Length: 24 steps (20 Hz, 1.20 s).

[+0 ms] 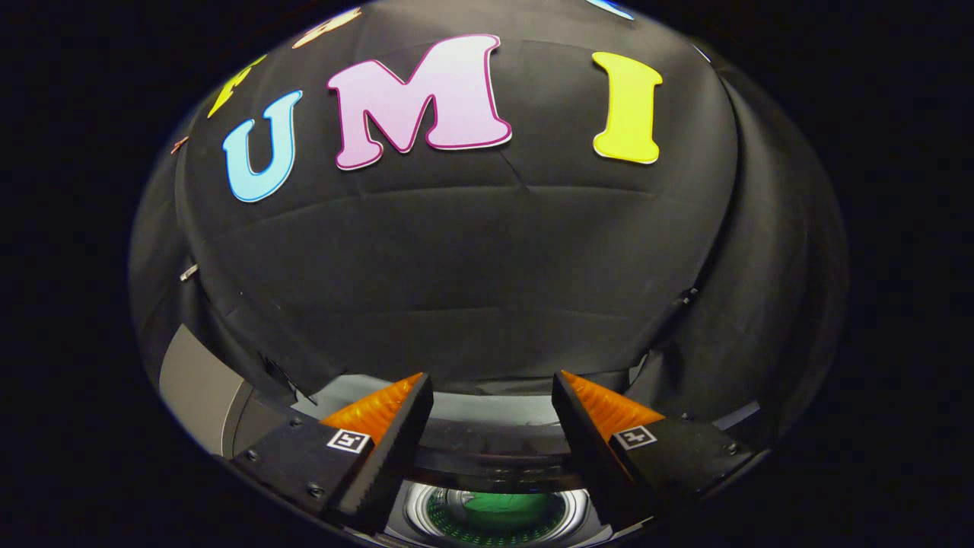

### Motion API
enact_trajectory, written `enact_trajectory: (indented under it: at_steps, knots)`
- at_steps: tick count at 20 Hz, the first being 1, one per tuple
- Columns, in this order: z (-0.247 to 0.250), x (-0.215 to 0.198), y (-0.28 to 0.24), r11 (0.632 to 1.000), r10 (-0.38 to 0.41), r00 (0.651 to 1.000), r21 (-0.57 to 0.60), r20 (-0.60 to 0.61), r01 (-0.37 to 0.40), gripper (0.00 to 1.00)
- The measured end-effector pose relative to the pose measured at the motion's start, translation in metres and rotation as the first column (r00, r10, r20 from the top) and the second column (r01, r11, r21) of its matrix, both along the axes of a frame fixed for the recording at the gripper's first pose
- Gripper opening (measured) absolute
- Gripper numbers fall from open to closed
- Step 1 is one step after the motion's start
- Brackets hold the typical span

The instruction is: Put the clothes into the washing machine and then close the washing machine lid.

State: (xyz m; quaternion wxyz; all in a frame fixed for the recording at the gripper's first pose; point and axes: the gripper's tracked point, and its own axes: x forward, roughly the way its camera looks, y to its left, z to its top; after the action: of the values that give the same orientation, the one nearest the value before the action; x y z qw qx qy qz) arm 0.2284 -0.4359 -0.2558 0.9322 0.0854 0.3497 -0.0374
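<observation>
Gripper (492, 411) fingers spread apart, empty, above the washing machine (494, 464) drum opening with green cloth (506, 508) inside.

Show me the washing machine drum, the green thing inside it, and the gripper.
washing machine drum (415, 508): gripper view, on its shiny metal rim, below the fingers.
green cloth (508, 508): gripper view, on its middle, inside the drum.
gripper (492, 384): gripper view, midway between the fingertips, which stand apart, holding nothing.
</observation>
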Motion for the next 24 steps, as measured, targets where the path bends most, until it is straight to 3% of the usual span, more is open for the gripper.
enact_trajectory:
  at_steps: [24]
  knots:
    - [0.01,-0.067,0.01,1.0,0.027,0.989,-0.017,0.145,-0.025,1.0]
